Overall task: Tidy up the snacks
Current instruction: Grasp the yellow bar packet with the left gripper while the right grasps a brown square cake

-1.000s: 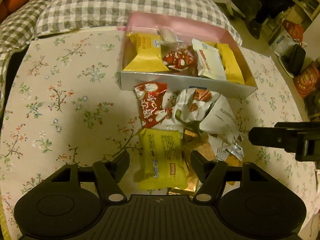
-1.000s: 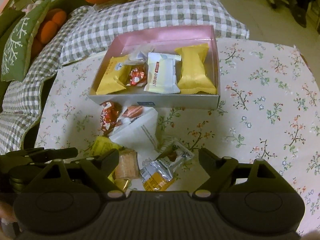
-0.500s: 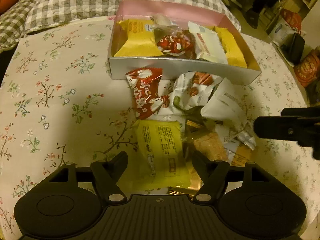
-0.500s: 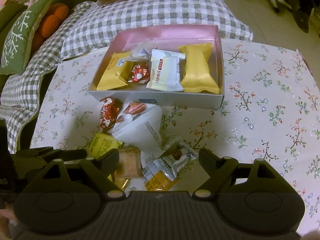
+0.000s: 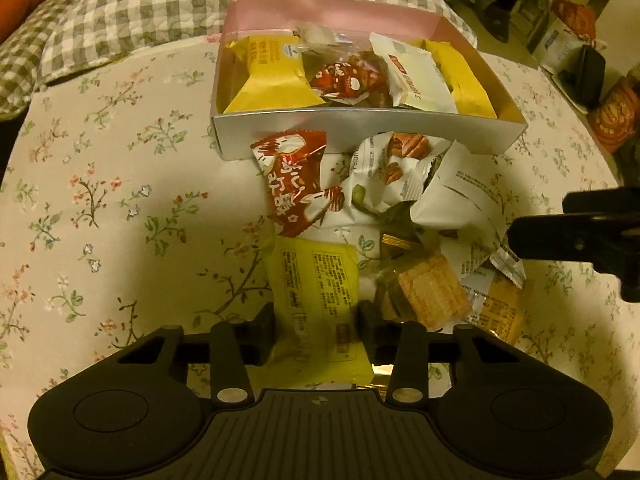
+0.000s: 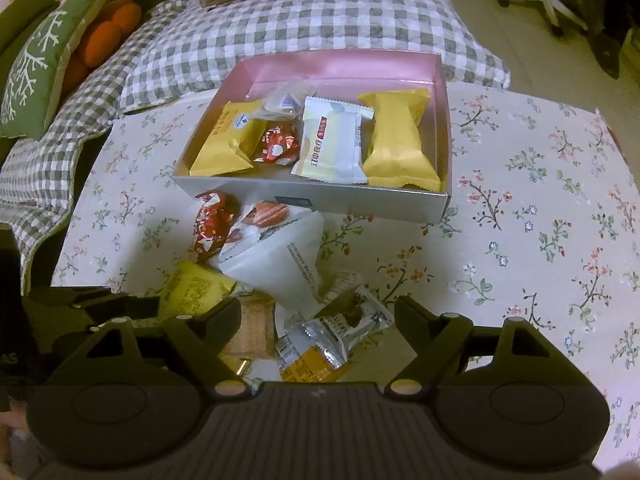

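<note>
Left gripper [image 5: 318,322] is low in its frame, fingers [image 5: 264,330] closing in on both sides of the yellow snack packet [image 5: 316,296]; the pads sit right against its edges, so the grip is on. That packet lies flat on the floral tabletop [image 5: 100,216], lower centre of the left wrist view, at the near end of the loose pile. Just right of it sits a wafer square in clear wrap [image 5: 432,294]; above it a red packet [image 5: 298,184] and a white nut packet [image 5: 392,168] rest close to the front wall of the box [image 5: 360,128].

In the right wrist view, the right gripper [image 6: 318,320] hovers with fingers [image 6: 416,318] spread wide and narrowing slightly, gripping nothing; a silver and orange packet [image 6: 320,344] lies between them, untouched. The box [image 6: 320,200] sits upper centre, pink inside, holding two yellow packets [image 6: 398,140], a white one [image 6: 332,146] and a small red one [image 6: 276,146]. Checked quilt [image 6: 300,12] behind.
</note>
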`<action>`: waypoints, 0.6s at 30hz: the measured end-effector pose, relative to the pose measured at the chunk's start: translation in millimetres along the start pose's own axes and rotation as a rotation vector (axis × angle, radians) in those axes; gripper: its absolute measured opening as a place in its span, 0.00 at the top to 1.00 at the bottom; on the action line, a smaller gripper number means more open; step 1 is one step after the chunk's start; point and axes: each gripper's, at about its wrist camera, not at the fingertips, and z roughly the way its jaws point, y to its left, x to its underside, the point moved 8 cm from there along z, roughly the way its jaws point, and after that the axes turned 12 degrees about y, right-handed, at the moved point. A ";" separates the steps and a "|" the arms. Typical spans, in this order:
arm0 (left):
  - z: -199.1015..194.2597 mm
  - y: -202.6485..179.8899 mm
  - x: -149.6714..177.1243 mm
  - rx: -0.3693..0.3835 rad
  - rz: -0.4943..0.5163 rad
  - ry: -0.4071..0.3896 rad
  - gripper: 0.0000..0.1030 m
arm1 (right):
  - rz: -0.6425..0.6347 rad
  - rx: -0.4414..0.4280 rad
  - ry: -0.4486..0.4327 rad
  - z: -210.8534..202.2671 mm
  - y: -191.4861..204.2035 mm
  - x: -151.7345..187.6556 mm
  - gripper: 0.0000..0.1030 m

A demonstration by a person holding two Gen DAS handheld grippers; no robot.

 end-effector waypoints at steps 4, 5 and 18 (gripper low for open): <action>-3.8 2.5 -0.4 0.010 -0.006 0.007 0.64 | -0.066 0.036 -0.019 8.3 1.5 0.1 0.25; -4.8 3.1 -0.3 0.011 -0.007 0.008 0.65 | -0.093 0.045 -0.021 11.4 3.1 0.9 0.25; -4.6 4.3 3.0 -0.001 0.032 0.016 0.69 | -0.217 0.048 -0.040 22.9 25.5 1.8 0.36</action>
